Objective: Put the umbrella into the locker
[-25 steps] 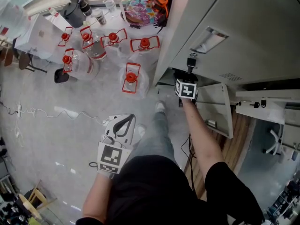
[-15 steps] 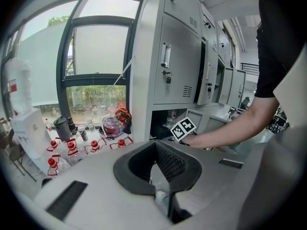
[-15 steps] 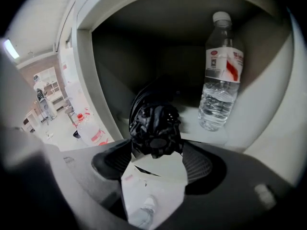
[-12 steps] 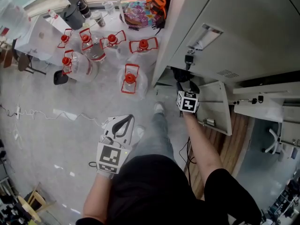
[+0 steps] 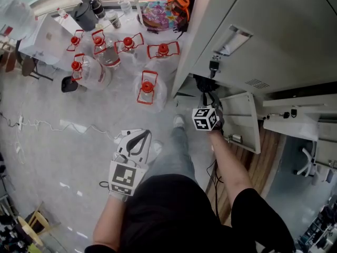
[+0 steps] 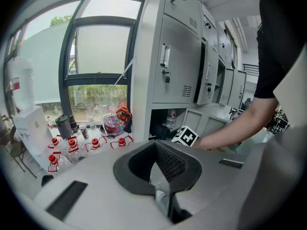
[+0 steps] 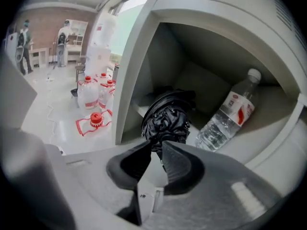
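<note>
Risk lies in the nip itself: the right hand-held gripper [image 7: 157, 146] has just been closing and now seems to pinch only the near end of the black folded umbrella [image 7: 168, 111]. The umbrella lies in the bottom compartment of the locker [image 7: 211, 56], just beside a leaning bottle [image 7: 225, 119]. Drawing back while the jaws hold would, I judge, drag the umbrella out onto the floor [image 5: 63, 141]. A shove could tip the bottle.

The left hand-held gripper [image 6: 156, 145] hangs over the floor, jaws together on nothing.

Against the earlier head view, the right hand-held gripper's cube [image 5: 205, 118] sits farther out from the locker mouth, nearer the person [image 5: 174, 210], and is rolled to show another face. The left one has not shifted.
</note>
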A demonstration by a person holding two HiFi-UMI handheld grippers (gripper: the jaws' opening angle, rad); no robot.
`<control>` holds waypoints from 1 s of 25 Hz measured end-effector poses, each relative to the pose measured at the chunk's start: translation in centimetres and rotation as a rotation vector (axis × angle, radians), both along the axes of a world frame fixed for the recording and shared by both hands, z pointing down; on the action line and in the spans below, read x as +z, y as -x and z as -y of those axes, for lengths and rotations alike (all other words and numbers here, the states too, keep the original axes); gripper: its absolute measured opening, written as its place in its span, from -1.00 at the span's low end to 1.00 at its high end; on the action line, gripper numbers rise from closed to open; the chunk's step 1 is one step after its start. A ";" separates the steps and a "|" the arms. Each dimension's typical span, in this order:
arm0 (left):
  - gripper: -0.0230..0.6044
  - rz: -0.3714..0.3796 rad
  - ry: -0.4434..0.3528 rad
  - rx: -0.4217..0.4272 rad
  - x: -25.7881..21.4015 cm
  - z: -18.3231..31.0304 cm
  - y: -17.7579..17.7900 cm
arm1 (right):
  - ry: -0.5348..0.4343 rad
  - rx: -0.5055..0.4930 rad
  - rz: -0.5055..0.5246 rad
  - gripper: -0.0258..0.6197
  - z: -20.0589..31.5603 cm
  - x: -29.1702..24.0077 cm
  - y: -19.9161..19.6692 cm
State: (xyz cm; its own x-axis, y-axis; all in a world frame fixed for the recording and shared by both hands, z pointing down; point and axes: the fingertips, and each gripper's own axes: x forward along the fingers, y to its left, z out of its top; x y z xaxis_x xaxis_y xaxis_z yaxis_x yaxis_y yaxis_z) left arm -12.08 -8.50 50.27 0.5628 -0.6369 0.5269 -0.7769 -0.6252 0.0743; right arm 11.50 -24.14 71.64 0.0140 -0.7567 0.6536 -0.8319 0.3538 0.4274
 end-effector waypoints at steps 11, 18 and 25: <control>-0.89 -0.003 0.011 -0.032 0.4 0.3 0.2 | -0.028 0.011 -0.019 -0.80 3.1 -0.4 0.2; -0.89 -0.008 0.015 -0.061 0.4 0.7 0.8 | -0.019 0.009 -0.027 -0.80 6.7 -0.6 0.8; -0.89 -0.009 0.012 -0.079 0.4 1.0 1.4 | -0.013 -0.001 -0.063 -0.80 8.6 -0.3 1.3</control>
